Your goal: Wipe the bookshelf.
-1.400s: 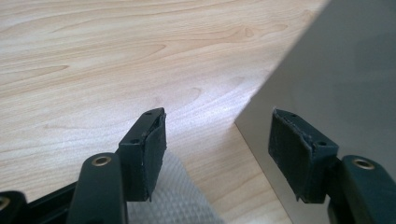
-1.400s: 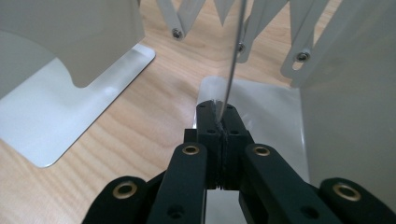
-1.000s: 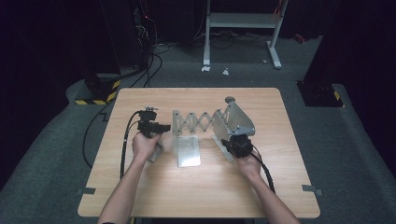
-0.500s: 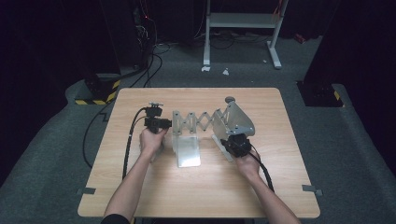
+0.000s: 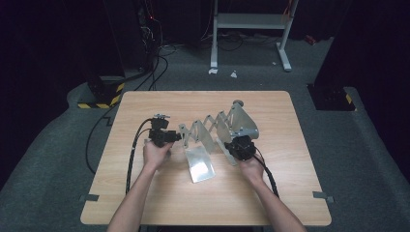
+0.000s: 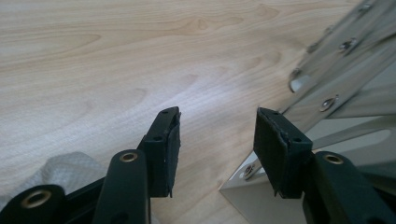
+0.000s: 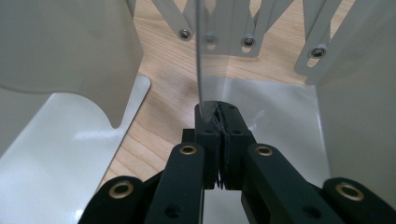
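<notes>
On the pale wooden table [image 5: 145, 193] in front of you lies a grey metal scissor-arm bracket with a flat plate at each end [image 5: 212, 133], stretched across the middle from left to right. Its near plate lies flat and shiny on the wood between your two hands, while the far plate stands tilted at the right end, close to the back of the table.

Your right gripper [image 7: 217, 112] has its two black jaws pressed together on a thin upright edge of the bracket's sheet metal; in the right gripper view that edge rises straight out from between the pads, with the riveted arms fanned out behind it. In the high view this gripper [image 5: 240, 146] sits at the bracket's right end.

Your left gripper [image 6: 217, 140] stands about half open, and its jaws have just been closing. A corner of the bracket's grey plate lies right at the right-hand pad [image 6: 275, 149], but nothing is pinched between the pads. In the high view that gripper [image 5: 164, 136] sits at the left end of the scissor arms.
</notes>
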{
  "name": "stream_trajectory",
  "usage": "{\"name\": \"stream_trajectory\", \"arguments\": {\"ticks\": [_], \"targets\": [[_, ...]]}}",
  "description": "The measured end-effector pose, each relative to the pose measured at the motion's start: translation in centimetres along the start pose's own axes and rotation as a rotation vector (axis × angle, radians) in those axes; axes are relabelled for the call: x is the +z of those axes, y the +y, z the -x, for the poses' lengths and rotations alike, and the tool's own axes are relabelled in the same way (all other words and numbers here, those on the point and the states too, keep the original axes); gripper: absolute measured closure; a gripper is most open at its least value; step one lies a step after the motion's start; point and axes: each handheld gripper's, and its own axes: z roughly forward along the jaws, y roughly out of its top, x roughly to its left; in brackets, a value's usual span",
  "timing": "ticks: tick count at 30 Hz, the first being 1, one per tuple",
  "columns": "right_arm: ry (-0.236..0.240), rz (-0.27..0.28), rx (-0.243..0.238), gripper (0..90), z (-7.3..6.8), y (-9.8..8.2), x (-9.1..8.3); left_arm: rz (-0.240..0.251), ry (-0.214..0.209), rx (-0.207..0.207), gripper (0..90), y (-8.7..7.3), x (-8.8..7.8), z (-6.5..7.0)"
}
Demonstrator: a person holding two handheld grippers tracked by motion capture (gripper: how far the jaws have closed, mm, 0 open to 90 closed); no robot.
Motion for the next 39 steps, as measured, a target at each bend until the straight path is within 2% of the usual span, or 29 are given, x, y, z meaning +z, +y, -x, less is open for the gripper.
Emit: {"name": "stream_trajectory", "arguments": {"ticks": [2,6,9,11,13,17,18,20,23,26,27,30,32,35,37,39], "targets": [[-0.011,0.002,-0.016,88.8,-0.1,0.1,0.1,-0.001,0.006,0.006,49.6,-0.2,-0.2,0.1],[-0.006,0.004,-0.011,89.4,-0.3,0.3,0.4,0.003,0.035,0.040,49.4,-1.1,-1.1,0.8],[0.002,0.004,-0.015,89.4,-0.5,0.5,0.6,0.002,0.036,0.037,47.8,-1.5,-1.5,0.8],[0.003,0.000,-0.015,89.2,-0.7,0.7,0.8,0.003,0.058,0.025,44.9,-1.8,-1.7,0.9],[0.019,-0.005,-0.020,88.8,-1.0,1.0,1.0,0.013,0.063,0.020,45.8,-1.9,-1.9,1.0],[0.006,-0.016,-0.044,88.5,-1.4,1.6,1.3,0.024,0.059,0.006,47.1,-2.5,-2.2,1.2],[0.010,-0.021,-0.045,87.4,-1.5,1.6,1.3,0.026,0.059,0.011,47.1,-2.6,-2.3,1.2],[0.047,-0.031,-0.036,79.6,-1.4,1.5,1.5,0.029,0.043,0.003,46.4,-2.6,-2.2,1.1],[0.059,-0.040,-0.026,73.9,-1.4,1.1,1.4,0.034,0.041,-0.022,46.3,-2.8,-1.9,1.2],[0.046,-0.027,-0.019,68.7,-1.4,0.1,0.6,0.043,0.028,-0.022,45.4,-3.2,-1.9,1.2],[0.026,-0.024,-0.025,66.7,-1.4,-0.2,0.4,0.039,0.033,-0.014,44.7,-3.1,-1.8,1.2],[-0.003,-0.052,-0.016,63.6,-0.9,-1.3,0.1,0.046,0.064,0.012,44.8,-3.1,-1.8,1.4],[-0.006,-0.055,-0.027,63.7,-0.7,-1.9,-0.5,0.058,0.051,0.003,45.4,-3.2,-1.7,1.3],[-0.030,-0.053,-0.018,68.9,-0.1,-2.8,-1.4,0.032,0.048,-0.008,44.9,-3.3,-1.4,1.1],[-0.062,-0.046,-0.015,76.1,0.3,-3.4,-1.9,0.030,0.059,0.015,45.3,-3.3,-1.6,1.3],[-0.093,-0.045,-0.012,80.7,0.5,-4.0,-2.0,0.030,0.055,0.014,45.7,-3.2,-1.7,1.4]]}}
